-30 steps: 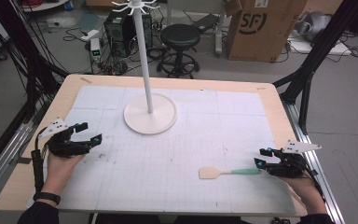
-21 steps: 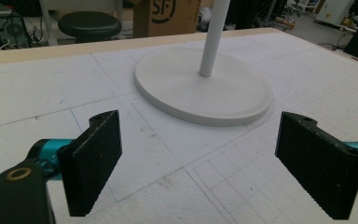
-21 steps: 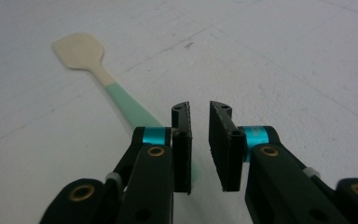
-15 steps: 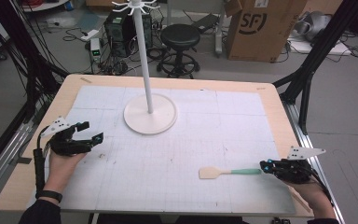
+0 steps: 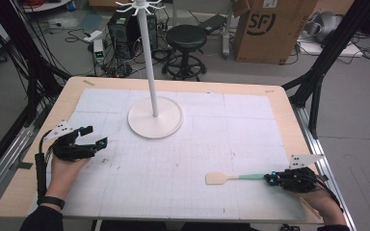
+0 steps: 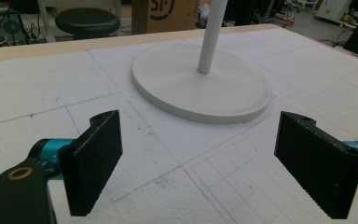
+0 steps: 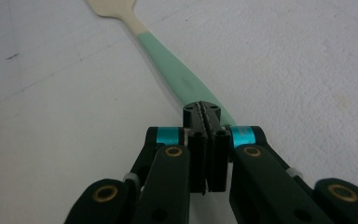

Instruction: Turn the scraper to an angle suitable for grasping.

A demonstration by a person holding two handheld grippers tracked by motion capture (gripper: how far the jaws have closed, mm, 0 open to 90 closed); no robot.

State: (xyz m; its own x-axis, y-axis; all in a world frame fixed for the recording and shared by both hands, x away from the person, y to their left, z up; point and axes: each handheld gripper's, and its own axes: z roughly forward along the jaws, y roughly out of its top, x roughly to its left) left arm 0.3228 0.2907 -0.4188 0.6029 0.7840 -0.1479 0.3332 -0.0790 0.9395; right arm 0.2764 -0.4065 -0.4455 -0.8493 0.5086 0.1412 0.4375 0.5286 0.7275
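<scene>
A spatula [image 5: 231, 178] with a cream blade and a mint-green handle lies flat on the white gridded mat near the table's front right. My right gripper [image 5: 270, 179] is shut on the end of that handle. In the right gripper view the jaws of the right gripper [image 7: 207, 112] are pressed together over the green spatula [image 7: 168, 60] handle, with the blade pointing away. My left gripper [image 5: 95, 135] rests at the front left, open and holding nothing. The left gripper [image 6: 205, 140] faces the white stand's round base [image 6: 200, 88].
A white hook stand [image 5: 155, 120] with a tall pole rises from the mat's back centre. The mat [image 5: 221, 134] covers most of the wooden table. Beyond the far edge are a black stool [image 5: 187, 38], a cardboard box [image 5: 265, 29] and cables on the floor.
The right gripper's jaws stood apart around the spatula handle's end a second ago and have since closed on it. The left gripper has stayed where it was.
</scene>
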